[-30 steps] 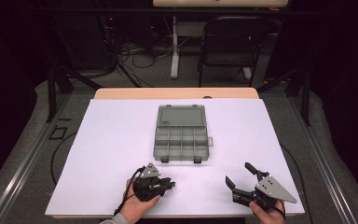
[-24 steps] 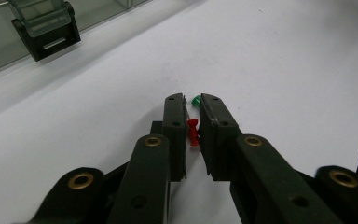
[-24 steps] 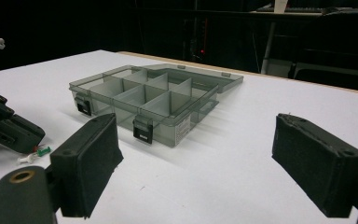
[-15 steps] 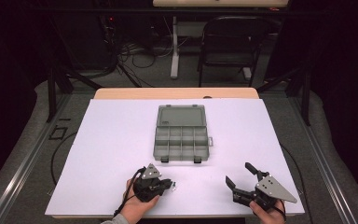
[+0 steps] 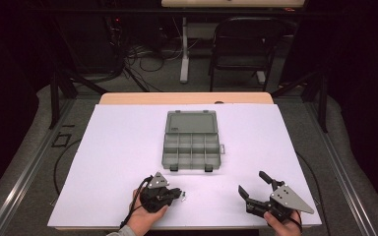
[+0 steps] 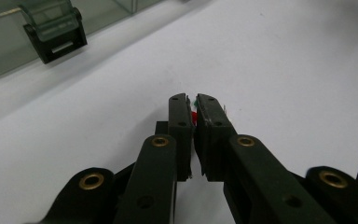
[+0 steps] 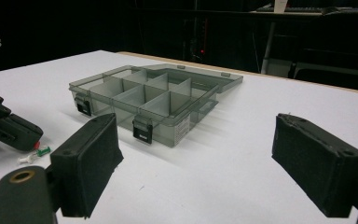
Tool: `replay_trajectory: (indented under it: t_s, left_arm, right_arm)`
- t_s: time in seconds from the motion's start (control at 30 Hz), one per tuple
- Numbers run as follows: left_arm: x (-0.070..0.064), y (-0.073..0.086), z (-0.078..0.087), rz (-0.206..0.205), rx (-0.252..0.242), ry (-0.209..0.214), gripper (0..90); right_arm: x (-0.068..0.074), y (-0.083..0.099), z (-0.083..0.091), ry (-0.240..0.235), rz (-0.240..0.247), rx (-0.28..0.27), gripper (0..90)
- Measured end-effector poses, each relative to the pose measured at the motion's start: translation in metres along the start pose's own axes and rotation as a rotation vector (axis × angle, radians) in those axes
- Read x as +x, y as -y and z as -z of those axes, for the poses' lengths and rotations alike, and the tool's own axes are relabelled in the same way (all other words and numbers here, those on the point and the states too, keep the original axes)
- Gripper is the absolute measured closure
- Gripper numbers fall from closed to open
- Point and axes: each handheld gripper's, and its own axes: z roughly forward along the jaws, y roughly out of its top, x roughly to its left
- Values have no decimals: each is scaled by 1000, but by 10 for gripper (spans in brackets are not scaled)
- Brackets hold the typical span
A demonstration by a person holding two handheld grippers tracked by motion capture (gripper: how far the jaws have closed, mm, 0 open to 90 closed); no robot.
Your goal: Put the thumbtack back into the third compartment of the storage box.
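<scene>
Left gripper point(image 6: 193, 109) squeezing 1 tiny pin point(image 6: 194, 115); right gripper point(image 5: 257, 186) wide open, holding nothing. Box point(image 5: 192, 140) at 12 o'clock, nothing inside yet.

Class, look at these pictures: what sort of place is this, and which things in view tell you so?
Probably a lab or recording workspace: a white-covered table, cables on the floor behind, a folding chair, and a compartment box laid open before hand-held grippers.
</scene>
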Motion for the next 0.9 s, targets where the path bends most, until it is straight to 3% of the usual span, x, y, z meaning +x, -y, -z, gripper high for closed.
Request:
replay_trajectory:
  t_s: [0.33, 0.4, 0.9]
  left_arm:
    - [9, -2, 15, 34, -89, -18, 850]
    - [12, -2, 18, 56, -112, -24, 849]
    - [24, -3, 27, 107, -150, -45, 850]
  right_arm:
    - [0, 0, 0, -1, 0, 1, 144]
    - [0, 0, 0, -2, 0, 2, 144]
    - [-1, 1, 0, 0, -1, 6, 144]
